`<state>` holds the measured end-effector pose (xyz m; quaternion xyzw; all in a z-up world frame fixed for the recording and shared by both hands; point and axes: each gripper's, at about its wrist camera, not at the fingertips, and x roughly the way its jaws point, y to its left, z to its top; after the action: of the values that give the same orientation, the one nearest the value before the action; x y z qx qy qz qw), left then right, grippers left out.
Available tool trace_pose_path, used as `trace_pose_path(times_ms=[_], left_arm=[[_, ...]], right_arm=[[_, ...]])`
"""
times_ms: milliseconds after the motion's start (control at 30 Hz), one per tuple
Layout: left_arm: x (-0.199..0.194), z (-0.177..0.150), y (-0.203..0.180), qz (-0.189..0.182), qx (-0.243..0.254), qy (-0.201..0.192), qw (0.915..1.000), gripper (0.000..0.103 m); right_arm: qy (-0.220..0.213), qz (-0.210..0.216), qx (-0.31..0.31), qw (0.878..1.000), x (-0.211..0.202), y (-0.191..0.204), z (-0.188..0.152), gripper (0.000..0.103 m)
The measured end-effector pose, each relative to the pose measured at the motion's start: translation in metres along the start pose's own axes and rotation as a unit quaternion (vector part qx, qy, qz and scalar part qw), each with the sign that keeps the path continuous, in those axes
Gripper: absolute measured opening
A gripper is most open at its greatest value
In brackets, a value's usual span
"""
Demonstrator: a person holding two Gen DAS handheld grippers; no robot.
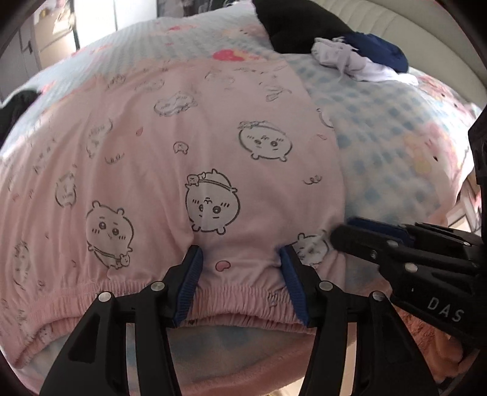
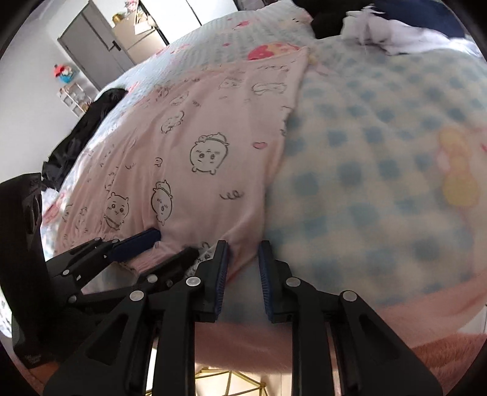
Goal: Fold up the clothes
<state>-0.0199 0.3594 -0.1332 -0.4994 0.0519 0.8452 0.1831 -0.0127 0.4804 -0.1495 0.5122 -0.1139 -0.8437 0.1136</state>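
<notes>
Pink pyjama bottoms (image 1: 213, 137) printed with cartoon animals lie spread flat on the bed, their elastic waistband (image 1: 237, 292) nearest me. My left gripper (image 1: 239, 259) stands open and wide, its fingertips resting on the cloth just past the waistband. At the garment's right corner is my right gripper (image 1: 338, 236), where the fabric puckers. In the right wrist view the right gripper (image 2: 243, 256) shows a narrow gap with the edge of the pyjama bottoms (image 2: 197, 137) in it, the pads not pressing. The left gripper (image 2: 170, 243) shows beside it on the left.
A blue-checked blanket (image 1: 380, 146) covers the bed. A pile of black (image 1: 292, 24), white (image 1: 350, 61) and navy clothes (image 1: 383, 51) sits far right by the cream headboard (image 1: 411, 30). A dark garment (image 2: 91, 121) hangs off the far left edge. A pink fluffy layer (image 1: 426, 335) lines the near edge.
</notes>
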Motion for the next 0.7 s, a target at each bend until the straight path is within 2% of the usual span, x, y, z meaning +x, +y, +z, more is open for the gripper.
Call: trace_pose_path(times_ms=[67,100,233,333,433,533,700], left_arm=[[-0.004,0.000,0.005,-0.017,-0.009,-0.003,0.9998,0.056],[-0.008,0.001,0.010,-0.031,-0.020,-0.007,0.9993,0.056],[-0.037,-0.003,0.025,-0.087,-0.052,-0.048,0.9937,0.055],[-0.047,-0.007,0.031,-0.089,-0.053,-0.055,0.9930,0.055],[-0.042,-0.011,0.037,-0.073,-0.054,-0.039,0.9951,0.055],[-0.032,-0.014,0.037,-0.063,-0.049,-0.019,0.9966,0.055],[-0.024,-0.015,0.028,-0.048,-0.040,-0.012,0.9980,0.061]], right_arm=[[0.013,-0.030,-0.008,0.999,-0.003,-0.005,-0.012,0.016],[0.009,-0.031,-0.006,0.999,-0.007,-0.008,-0.015,0.016],[-0.037,0.019,0.006,0.999,-0.029,-0.012,-0.017,0.019],[-0.064,0.064,-0.004,0.996,-0.037,-0.004,-0.016,0.019],[-0.053,0.062,-0.029,0.996,-0.027,0.014,-0.011,0.020],[-0.022,0.018,-0.061,0.998,-0.004,0.030,-0.007,0.020],[-0.032,-0.016,-0.087,0.996,0.014,0.039,-0.005,0.020]])
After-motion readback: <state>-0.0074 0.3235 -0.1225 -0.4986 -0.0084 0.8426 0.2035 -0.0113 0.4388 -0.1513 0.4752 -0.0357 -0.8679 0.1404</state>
